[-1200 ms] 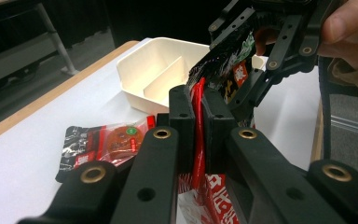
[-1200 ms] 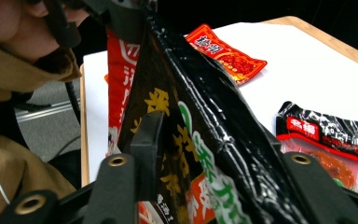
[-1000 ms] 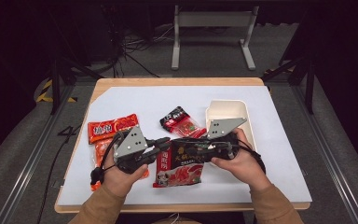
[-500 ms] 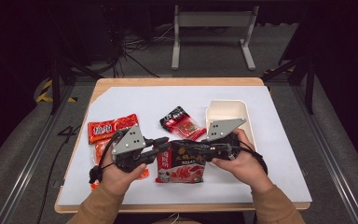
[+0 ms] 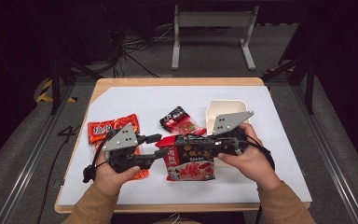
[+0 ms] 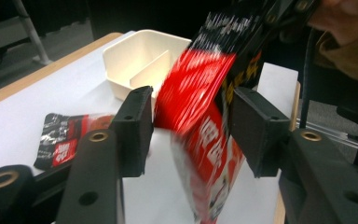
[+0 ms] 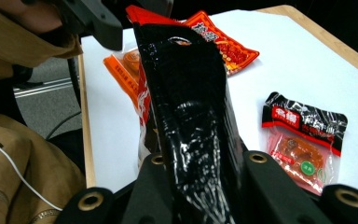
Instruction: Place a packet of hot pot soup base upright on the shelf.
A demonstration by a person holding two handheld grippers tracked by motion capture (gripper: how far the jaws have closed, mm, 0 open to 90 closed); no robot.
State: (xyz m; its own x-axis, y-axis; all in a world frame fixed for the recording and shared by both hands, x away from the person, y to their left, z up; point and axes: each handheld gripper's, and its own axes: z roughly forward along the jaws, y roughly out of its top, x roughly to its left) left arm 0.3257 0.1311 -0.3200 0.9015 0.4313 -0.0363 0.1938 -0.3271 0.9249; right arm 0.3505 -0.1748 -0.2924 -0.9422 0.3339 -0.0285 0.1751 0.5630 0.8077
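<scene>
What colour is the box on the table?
Cream white. The box shows best in the left gripper view.

Glossy wrappers, matt surroundings

Red-and-black packet (image 7: 191, 121) is shiny crinkled plastic film; cream tray (image 6: 140, 60) smooth matt plastic; table edge (image 5: 168, 81) pale wood.

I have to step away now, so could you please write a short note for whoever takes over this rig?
Right gripper: shut on the big red and black packet, lifted above the table.
Left gripper: jaws have just been opening; the packet hangs between them, pads off it.
Cream divided box sits behind the right hand; nothing shows in its visible part.
Small black and red sachet and orange packets lie on the table.
Left: probably box the packets.
</scene>
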